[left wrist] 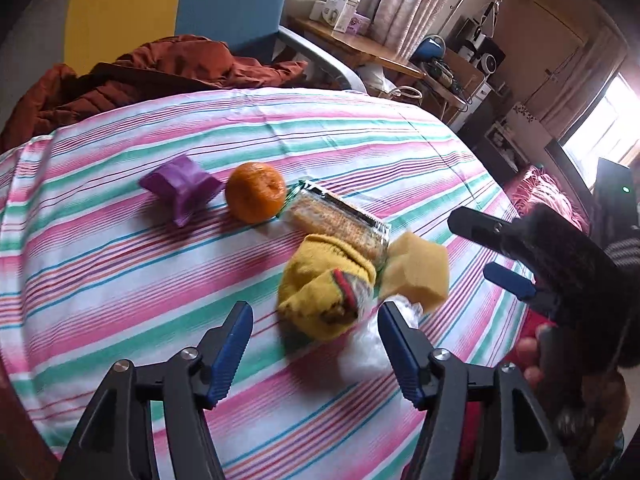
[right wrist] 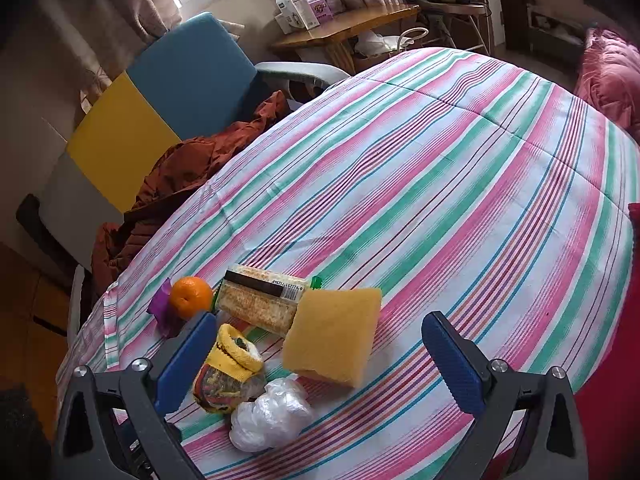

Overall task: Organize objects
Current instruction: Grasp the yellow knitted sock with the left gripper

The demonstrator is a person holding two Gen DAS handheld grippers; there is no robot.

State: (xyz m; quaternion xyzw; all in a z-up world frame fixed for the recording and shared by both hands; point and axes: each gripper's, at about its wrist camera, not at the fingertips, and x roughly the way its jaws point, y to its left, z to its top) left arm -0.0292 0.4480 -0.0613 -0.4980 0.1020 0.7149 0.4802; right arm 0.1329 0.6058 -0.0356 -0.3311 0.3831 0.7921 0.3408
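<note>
On the striped bedcover (left wrist: 120, 280) lie a purple star-shaped piece (left wrist: 182, 188), an orange (left wrist: 255, 192), a wrapped pack of crackers (left wrist: 340, 216), a rolled yellow sock (left wrist: 324, 292), a yellow sponge (left wrist: 416, 272) and a crumpled clear plastic bag (left wrist: 364, 348). My left gripper (left wrist: 314, 314) is open, the sock lying just beyond its tips, the pads off it. In the right wrist view, my right gripper (right wrist: 320, 320) is open above the sponge (right wrist: 334, 332), with the sock (right wrist: 228, 368) and plastic bag (right wrist: 272, 412) near its left finger. The right gripper (left wrist: 476, 244) also shows at the right of the left wrist view.
A rust-brown jacket (left wrist: 120, 76) is piled at the bed's far edge against a blue and yellow chair (left wrist: 232, 0). Behind stands a wooden table (left wrist: 360, 44) with boxes. A pink cushion (right wrist: 608, 72) lies beyond the bed's right side. Bare striped cover (right wrist: 440, 160) stretches beyond the objects.
</note>
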